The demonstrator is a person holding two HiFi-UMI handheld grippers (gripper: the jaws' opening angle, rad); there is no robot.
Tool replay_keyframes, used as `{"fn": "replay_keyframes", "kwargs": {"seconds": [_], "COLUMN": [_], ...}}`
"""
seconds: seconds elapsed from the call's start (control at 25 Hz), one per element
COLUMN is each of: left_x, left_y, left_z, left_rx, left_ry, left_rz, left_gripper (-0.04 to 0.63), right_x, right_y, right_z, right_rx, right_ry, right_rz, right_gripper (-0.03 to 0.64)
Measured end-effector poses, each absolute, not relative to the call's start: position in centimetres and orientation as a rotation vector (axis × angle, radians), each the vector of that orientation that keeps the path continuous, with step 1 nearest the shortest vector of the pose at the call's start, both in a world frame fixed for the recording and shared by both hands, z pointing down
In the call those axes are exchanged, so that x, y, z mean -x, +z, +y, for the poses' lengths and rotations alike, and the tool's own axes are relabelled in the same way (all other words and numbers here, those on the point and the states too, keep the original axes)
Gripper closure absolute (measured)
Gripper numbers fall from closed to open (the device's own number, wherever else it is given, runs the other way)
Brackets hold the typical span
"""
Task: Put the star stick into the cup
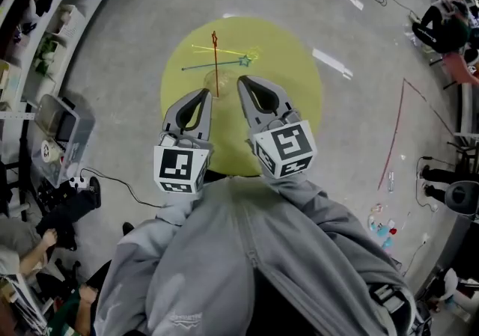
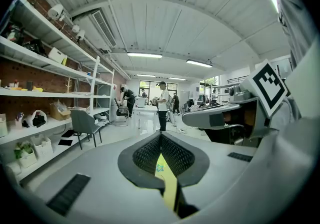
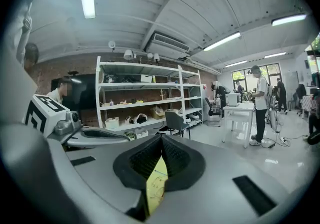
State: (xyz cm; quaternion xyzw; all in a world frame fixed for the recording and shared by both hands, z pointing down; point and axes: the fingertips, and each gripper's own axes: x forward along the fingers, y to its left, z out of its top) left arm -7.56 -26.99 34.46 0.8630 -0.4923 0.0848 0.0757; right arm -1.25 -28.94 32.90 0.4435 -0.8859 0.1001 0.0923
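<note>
I find my left claw (image 1: 204, 93) and right claw (image 1: 244, 81) closed and empty; the thin teal star stick (image 1: 198, 67) lies left-to-right just beyond the clear cup (image 1: 210, 87), star end nearer the right claw.

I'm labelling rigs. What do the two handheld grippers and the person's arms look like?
The left gripper and right gripper are light grey tapered shells with black ribbed jaw pads, each carrying a white cube with black square markers. The person wears a grey long-sleeved sweatshirt.

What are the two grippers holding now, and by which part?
Nothing. The left gripper and the right gripper are both shut and empty; the blue star stick lies on the yellow table.
</note>
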Motion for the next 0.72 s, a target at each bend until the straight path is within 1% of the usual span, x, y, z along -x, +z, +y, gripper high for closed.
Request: {"fn": "replay_keyframes", "kwargs": {"seconds": [0.36, 0.56, 0.72], "left_x": [6.7, 6.4, 6.2], "left_y": [28.8, 25.9, 25.2], "left_z": [-24.7, -23.6, -22.8], "left_rx": [-2.583, -2.619, -2.635], "left_ry": [0.180, 0.128, 0.125], "left_rz": [-1.534, -1.581, -1.585], "left_gripper": [0.578, 0.578, 0.578], "right_x": [-0.3, -0.8, -0.4], "right_y": [26.8, 25.5, 25.0], "right_z": [-25.8, -24.2, -23.0], "right_rx": [-1.378, -1.397, -1.381], "right_ry": [0.157, 0.119, 0.108], "right_rz": [-2.680, -2.692, -2.706], "right_gripper": [0.584, 0.584, 0.584]}}
